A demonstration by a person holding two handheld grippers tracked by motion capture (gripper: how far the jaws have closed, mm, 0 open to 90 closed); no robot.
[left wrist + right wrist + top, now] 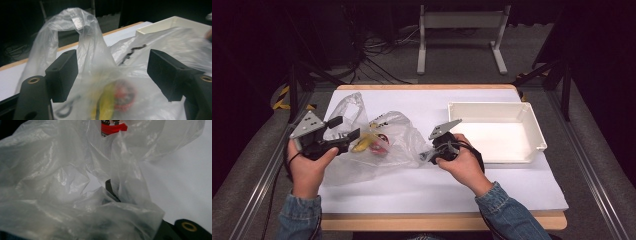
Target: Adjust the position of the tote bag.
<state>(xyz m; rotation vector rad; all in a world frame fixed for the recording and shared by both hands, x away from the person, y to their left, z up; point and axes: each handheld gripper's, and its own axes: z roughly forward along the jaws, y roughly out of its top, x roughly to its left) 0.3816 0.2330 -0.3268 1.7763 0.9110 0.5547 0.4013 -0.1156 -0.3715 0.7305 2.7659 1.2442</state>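
A clear plastic bag (399, 142) lies crumpled on the white table top, with a yellow banana (362, 145) and a red-lidded item (381, 147) inside it. My left gripper (346, 127) hovers at the bag's left side, open. In the left gripper view its jaws stand wide apart, with the bag (92, 50), the banana (106, 105) and the red item (123, 96) beyond them. My right gripper (426, 156) is shut on the bag's right edge. In the right gripper view, bunched film (62, 182) drapes over the right gripper (112, 192) and hides most of it. The red item (113, 127) shows at the top.
A white rectangular tray (492, 106) stands at the right of the table, close beyond my right hand; its rim (172, 22) appears in the left gripper view. The white sheet (437, 185) covers the wooden table. Cables and a stand's legs lie on the floor behind.
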